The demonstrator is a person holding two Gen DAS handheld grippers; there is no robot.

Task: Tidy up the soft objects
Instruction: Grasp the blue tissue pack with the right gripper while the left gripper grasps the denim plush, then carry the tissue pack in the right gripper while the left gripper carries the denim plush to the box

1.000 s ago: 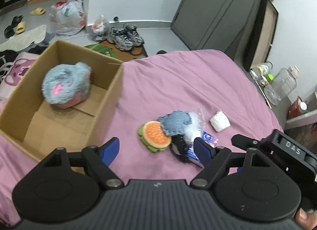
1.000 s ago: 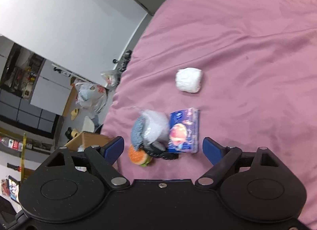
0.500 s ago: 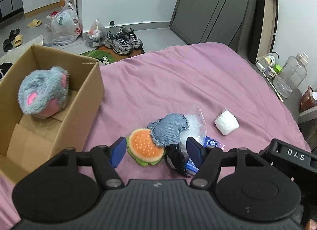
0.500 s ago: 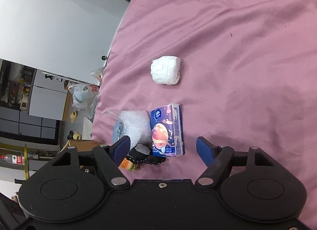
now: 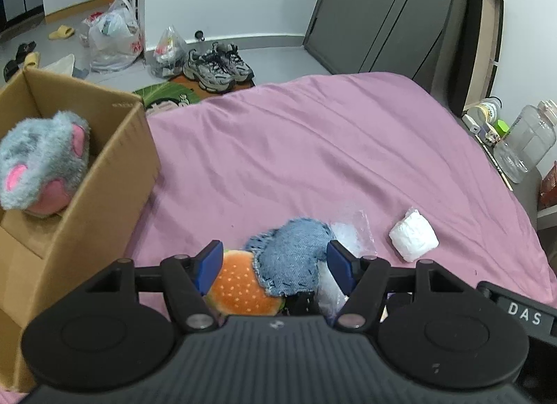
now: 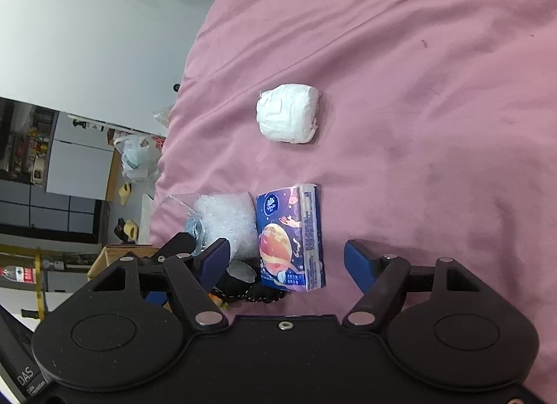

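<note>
Pink bedsheet (image 5: 313,146) fills most of the left wrist view, spread over a bed that carries a small heap of soft things. The left gripper (image 5: 275,263) points down at that heap with its blue pads apart; a burger toy (image 5: 240,290) and a denim patch (image 5: 289,261) lie between them, the denim overlapping the burger's edge. The pads sit close to both things, but I cannot tell whether they touch. A crinkled clear plastic bag (image 5: 351,233) lies just beyond the right pad, and a white wad (image 5: 413,237) rests apart from the heap, farther right. To the left a cardboard box (image 5: 115,181) stands open on the bed with a fluffy grey and pink plush toy (image 5: 41,160) inside. On the floor past the bed are sneakers (image 5: 217,68) and plastic shopping bags (image 5: 113,38).

From the right wrist view, the right gripper (image 6: 287,261) hangs over the same bed with its pads wide apart. A blue tissue pack (image 6: 290,237) lies flat between them, nearer the left pad, with bare sheet showing between the pack and the right pad. The plastic bag (image 6: 226,217) lies against the pack's left side, and a small black item (image 6: 243,282) of unclear kind sits just below it. The white wad (image 6: 288,113) lies farther along the sheet, well clear of the pack.
</note>
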